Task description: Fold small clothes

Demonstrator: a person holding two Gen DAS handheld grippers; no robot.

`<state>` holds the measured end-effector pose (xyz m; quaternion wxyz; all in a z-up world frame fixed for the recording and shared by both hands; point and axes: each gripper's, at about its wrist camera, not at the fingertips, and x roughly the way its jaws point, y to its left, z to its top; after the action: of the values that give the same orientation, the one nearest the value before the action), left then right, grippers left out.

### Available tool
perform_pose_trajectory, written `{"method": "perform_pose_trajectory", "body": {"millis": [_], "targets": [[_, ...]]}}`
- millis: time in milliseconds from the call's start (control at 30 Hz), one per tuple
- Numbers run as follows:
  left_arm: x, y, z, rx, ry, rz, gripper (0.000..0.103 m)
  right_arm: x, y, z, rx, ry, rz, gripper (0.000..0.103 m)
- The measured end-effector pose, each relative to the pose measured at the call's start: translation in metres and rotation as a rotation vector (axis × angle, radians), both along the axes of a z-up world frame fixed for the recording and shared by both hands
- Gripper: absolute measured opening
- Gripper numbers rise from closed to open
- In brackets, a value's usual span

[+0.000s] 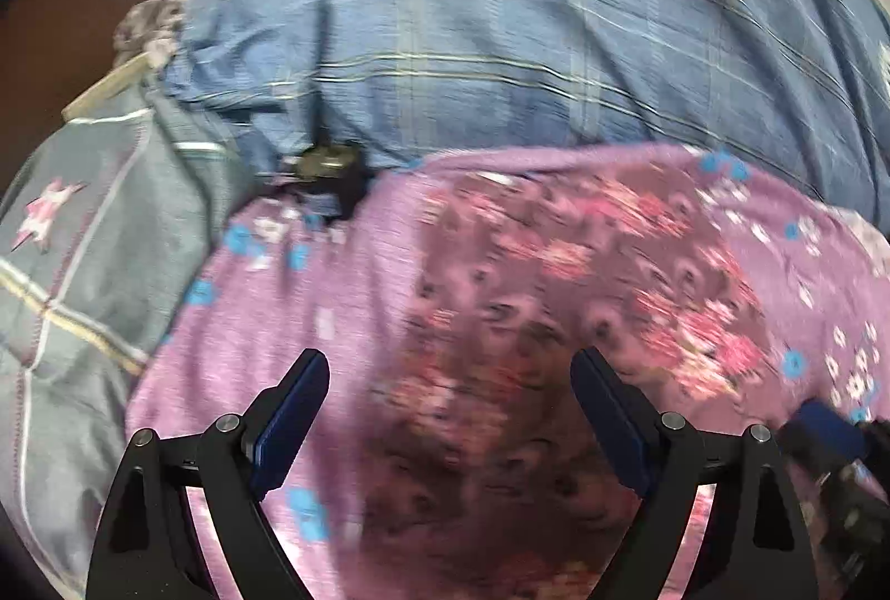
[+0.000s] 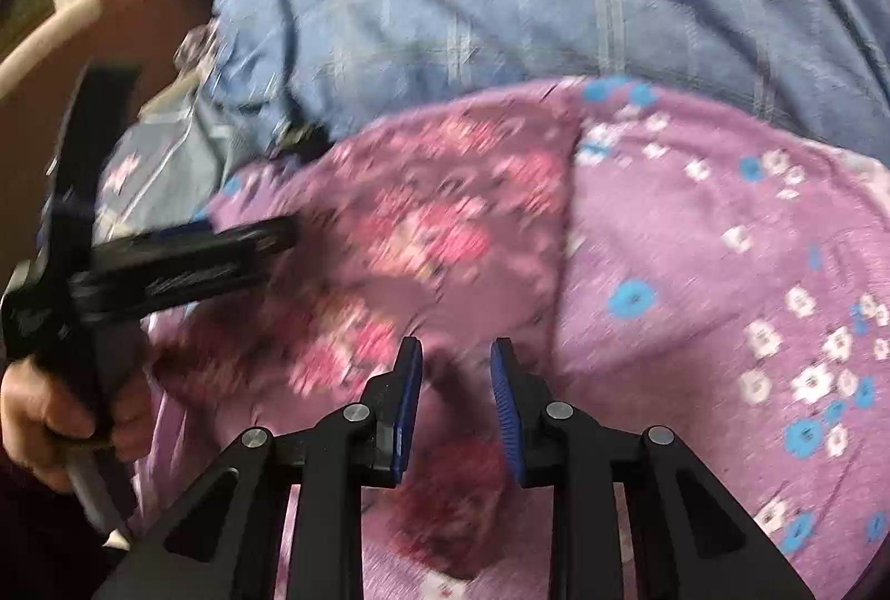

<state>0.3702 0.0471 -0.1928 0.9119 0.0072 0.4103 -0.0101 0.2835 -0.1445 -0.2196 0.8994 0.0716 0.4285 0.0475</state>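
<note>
Purple floral garment [image 1: 345, 300] on blue plaid bedding [image 1: 473, 16], no legible writing

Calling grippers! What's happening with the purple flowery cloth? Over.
Left hand-held gripper open, empty. Right hand-held gripper part open, nothing pinched. Purple floral cotton garment lies on blue checked bedsheet. Nothing blocking.

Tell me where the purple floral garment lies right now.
The purple floral garment fills the lower half of both wrist views, spread on the blue checked bedding, directly under both grippers.

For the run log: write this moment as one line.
stage: folding | item: purple floral garment on blue plaid bedding | left tongs: open above it | right tongs: narrow gap, grip unclear
</note>
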Motion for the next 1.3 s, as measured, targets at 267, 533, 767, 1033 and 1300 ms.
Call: {"method": "perform_pose_trajectory", "body": {"millis": [267, 533, 767, 1033, 1300], "targets": [[0.007, 0.012, -0.024, 0.046, 0.108, 0.045, 0.089, 0.023, 0.003, -0.027, -0.025, 0.043, -0.005, 0.046], [-0.026, 0.000, -0.012, 0.100, 0.047, -0.005, 0.089, 0.019, 0.011, -0.014, -0.042, -0.010, 0.018, 0.046], [-0.043, -0.018, -0.024, 0.203, 0.039, -0.051, 0.090, 0.022, 0.017, -0.022, -0.099, 0.018, 0.022, 0.047], [-0.045, -0.014, -0.008, 0.144, -0.018, -0.033, 0.089, 0.024, 0.020, -0.019, -0.132, 0.019, 0.041, 0.048], [-0.043, -0.024, -0.020, 0.190, -0.005, -0.033, 0.089, 0.025, 0.022, -0.017, -0.155, 0.013, 0.052, 0.047]]}}
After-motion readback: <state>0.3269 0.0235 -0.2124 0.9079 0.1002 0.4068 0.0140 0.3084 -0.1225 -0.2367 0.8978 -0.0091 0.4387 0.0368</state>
